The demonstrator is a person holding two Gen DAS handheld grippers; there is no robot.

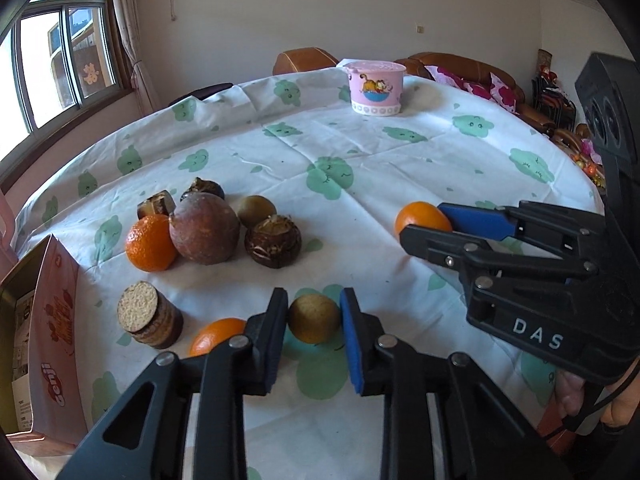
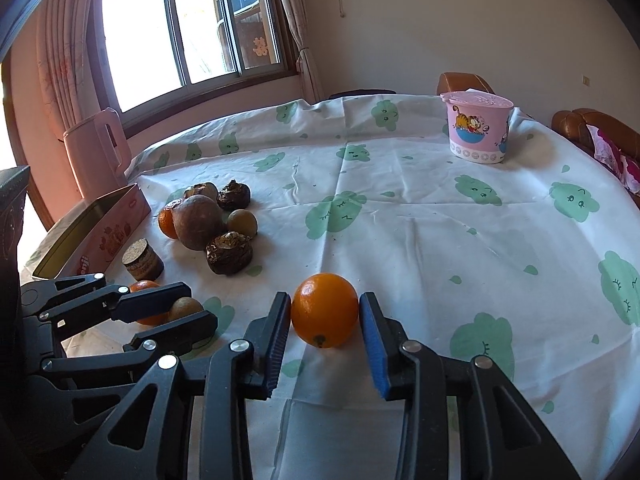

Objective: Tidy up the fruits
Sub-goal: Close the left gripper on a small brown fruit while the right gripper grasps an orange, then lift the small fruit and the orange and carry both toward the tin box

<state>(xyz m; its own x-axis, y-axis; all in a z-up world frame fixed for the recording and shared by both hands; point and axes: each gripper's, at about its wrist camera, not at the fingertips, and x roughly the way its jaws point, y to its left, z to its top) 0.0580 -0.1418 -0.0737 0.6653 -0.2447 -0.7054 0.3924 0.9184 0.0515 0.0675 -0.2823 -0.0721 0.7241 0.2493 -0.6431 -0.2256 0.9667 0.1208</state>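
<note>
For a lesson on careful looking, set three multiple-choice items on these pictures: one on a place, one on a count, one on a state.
1. Where does the pink tub stand?
A. On the far side of the table
B. Inside a box
C. On the floor

2. How many oranges are on the table?
A. One
B. Three
C. Six

3. What is the right claw closed on?
A. Nothing
B. A spoon
C. An orange

Answers: 1 A, the tub stands alone beyond all the fruit. 2 B, both views show two oranges to the left and one in the right claw. 3 C, the pads press on both sides of the orange.
</note>
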